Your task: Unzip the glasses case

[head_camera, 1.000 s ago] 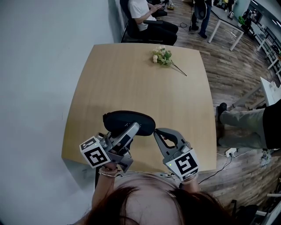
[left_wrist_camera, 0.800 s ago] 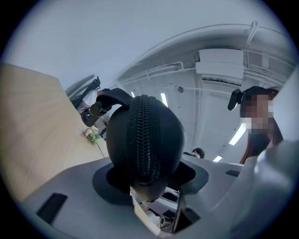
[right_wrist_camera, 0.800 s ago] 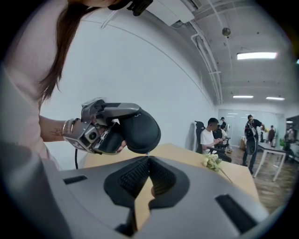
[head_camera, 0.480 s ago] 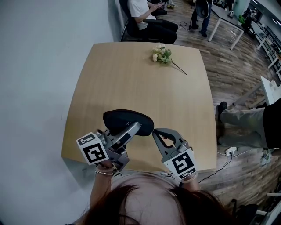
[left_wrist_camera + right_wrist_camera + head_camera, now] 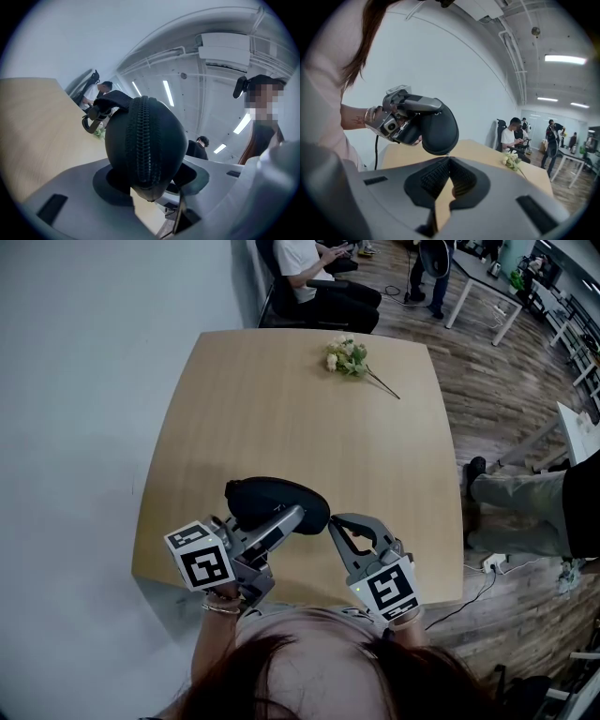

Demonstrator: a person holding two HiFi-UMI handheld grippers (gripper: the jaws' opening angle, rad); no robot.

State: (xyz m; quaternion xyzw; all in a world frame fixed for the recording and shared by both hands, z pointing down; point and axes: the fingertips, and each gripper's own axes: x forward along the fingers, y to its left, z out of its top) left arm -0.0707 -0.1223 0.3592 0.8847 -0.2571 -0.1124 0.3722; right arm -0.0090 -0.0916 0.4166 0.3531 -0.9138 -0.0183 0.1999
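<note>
Little is changed since earlier frame: glasses case (image 5: pixel 277 504) and left gripper (image 5: pixel 292 517) are shifted slightly rightward.

Risk: rounded case may be twisted out of grip once zipper (image 5: pixel 140 140) is tugged; small pull tab may be missed.

Case is held clear of tabletop (image 5: pixel 281 409), clamped between wide-spread left jaws.

Right gripper (image 5: pixel 331 527) is closed, tips just at case end; nothing is seen pinched.

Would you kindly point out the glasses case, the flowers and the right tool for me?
glasses case (image 5: pixel 267 495), head view, on its dark top.
flowers (image 5: pixel 344 358), head view, on the pale blossoms.
right tool (image 5: pixel 449 161), right gripper view, between its tips.
</note>
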